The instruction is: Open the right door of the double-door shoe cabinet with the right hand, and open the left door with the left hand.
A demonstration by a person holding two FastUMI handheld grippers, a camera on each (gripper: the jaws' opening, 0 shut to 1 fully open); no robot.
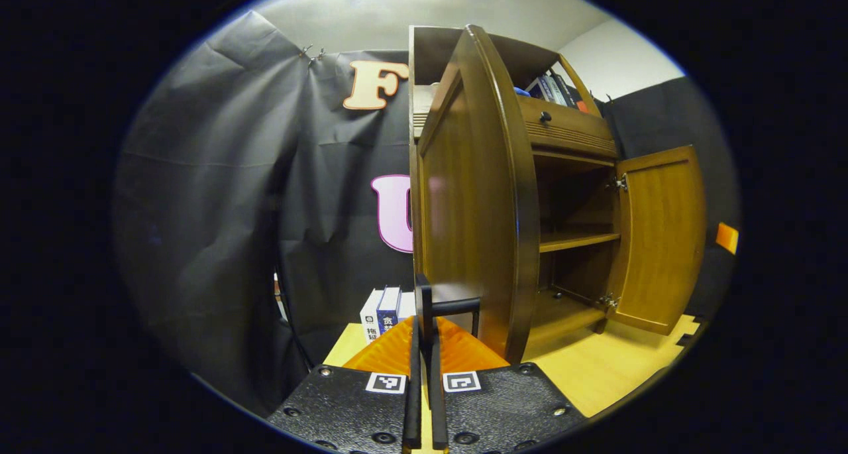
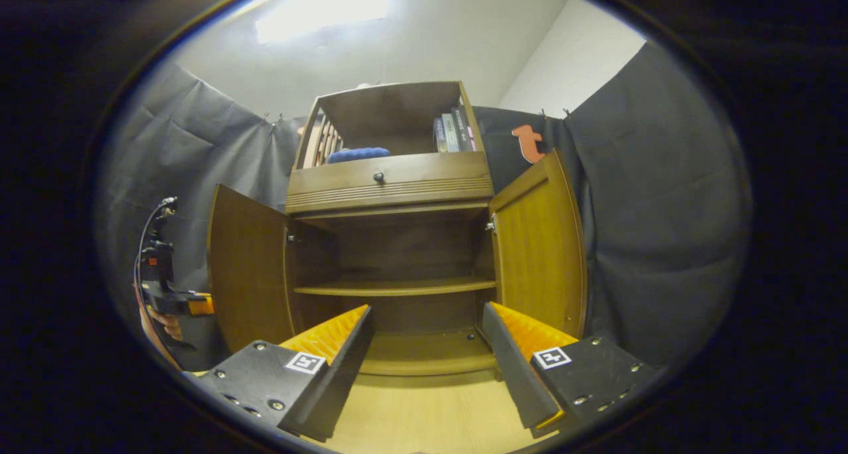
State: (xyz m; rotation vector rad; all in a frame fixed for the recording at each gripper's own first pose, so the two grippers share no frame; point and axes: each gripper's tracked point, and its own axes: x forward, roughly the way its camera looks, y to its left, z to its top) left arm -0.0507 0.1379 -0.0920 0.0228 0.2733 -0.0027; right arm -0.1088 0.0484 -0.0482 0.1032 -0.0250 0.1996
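While both doors stand swung wide, sits on a pale wooden floor [image 2: 424, 414] against the black cloth wall: brown wooden double-door shoe cabinet [image 2: 391, 182]. Left door [image 2: 248, 268] angled outward on its hinge side, right door [image 2: 540, 242] likewise, seen in the right gripper view. Holds one wooden shelf [image 2: 397, 287] across the middle of the lower compartment, nothing visible on it or on the compartment floor below. Above, a shallow drawer with a small dark round knob [image 2: 378, 176]. On top, an open-fronted upper bay holding a blue cushion-like bundle [image 2: 358, 154] at left and a row of upright books [image 2: 452, 132] at right.

Right tongs [image 2: 424, 354] spread wide apart, gripping nothing, pointed at the open lower compartment. Left tongs [image 1: 424, 348] pressed together on a thin dark bar-shaped handle [image 1: 457, 306] just beside the left door's edge [image 1: 523, 242]. Beyond, near the wall, a few upright boxes or books [image 1: 384, 311] on the floor.
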